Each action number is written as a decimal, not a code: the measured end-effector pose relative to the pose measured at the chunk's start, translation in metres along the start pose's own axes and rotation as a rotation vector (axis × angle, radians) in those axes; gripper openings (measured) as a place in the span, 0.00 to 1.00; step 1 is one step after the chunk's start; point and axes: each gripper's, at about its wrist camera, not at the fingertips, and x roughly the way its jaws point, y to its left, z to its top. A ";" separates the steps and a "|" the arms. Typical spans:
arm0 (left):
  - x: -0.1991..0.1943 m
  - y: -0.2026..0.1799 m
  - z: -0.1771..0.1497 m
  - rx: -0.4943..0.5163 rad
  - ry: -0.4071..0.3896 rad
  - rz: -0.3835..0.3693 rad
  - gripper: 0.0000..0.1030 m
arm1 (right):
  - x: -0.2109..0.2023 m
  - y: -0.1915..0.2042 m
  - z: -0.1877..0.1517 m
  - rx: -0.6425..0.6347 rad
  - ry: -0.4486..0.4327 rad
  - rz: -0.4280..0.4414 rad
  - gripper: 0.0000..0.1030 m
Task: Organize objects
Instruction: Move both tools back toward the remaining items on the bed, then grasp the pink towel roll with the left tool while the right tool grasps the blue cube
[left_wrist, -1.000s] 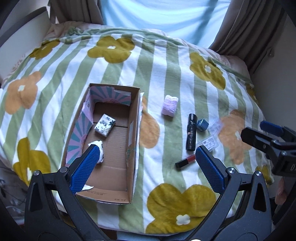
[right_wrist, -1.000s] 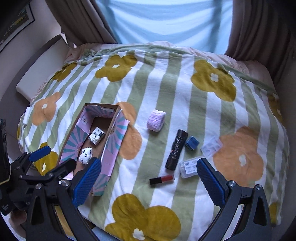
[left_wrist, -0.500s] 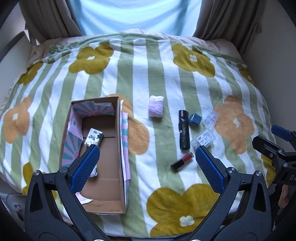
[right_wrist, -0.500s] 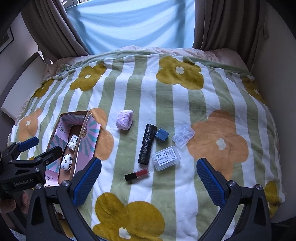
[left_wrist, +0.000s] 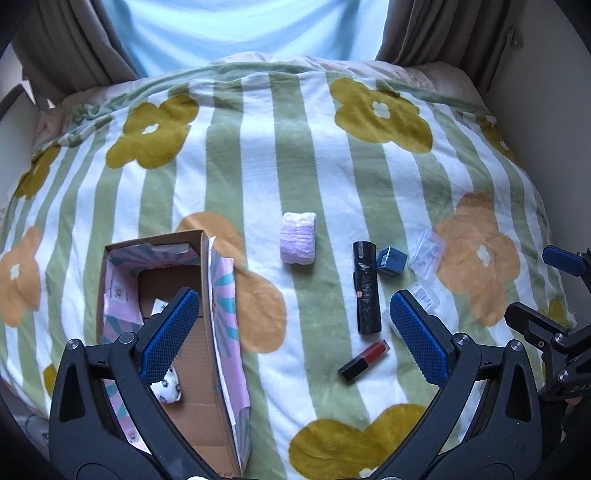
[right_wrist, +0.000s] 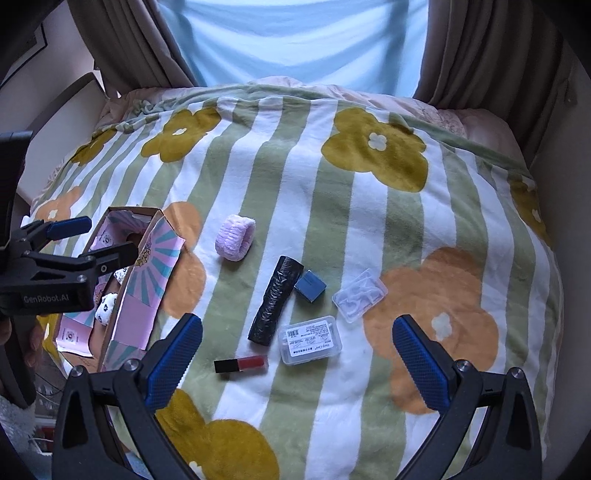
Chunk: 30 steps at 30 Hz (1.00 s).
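An open cardboard box (left_wrist: 207, 295) (right_wrist: 147, 280) lies on the striped flower blanket at the left, with small white patterned items (left_wrist: 168, 386) inside. To its right lie a pink fluffy roll (left_wrist: 298, 243) (right_wrist: 235, 237), a black roll (left_wrist: 366, 288) (right_wrist: 275, 301), a small blue box (left_wrist: 391, 259) (right_wrist: 310, 286), two clear plastic cases (right_wrist: 310, 339) (right_wrist: 359, 295) and a red lipstick (left_wrist: 364, 360) (right_wrist: 241, 364). My left gripper (left_wrist: 291, 339) is open and empty, above the box's right wall. My right gripper (right_wrist: 295, 365) is open and empty, above the lipstick and cases.
The blanket (right_wrist: 332, 184) covers a bed that drops off at the near and right edges. Curtains (right_wrist: 480, 48) and a bright window lie behind. A pale headboard or wall (right_wrist: 55, 110) stands at the left.
Both grippers have pulled back and swung right, so the box sits lower left in view and the loose items are more central. Nothing on the bed has moved.
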 end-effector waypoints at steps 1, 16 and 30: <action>0.011 0.000 0.005 0.001 0.009 0.007 1.00 | 0.008 -0.002 0.002 -0.018 0.004 0.005 1.00; 0.158 -0.011 0.043 0.021 0.172 0.031 0.98 | 0.147 -0.025 0.020 -0.310 0.133 0.054 0.90; 0.251 -0.002 0.048 -0.003 0.323 0.003 0.75 | 0.228 -0.016 0.016 -0.489 0.283 0.102 0.72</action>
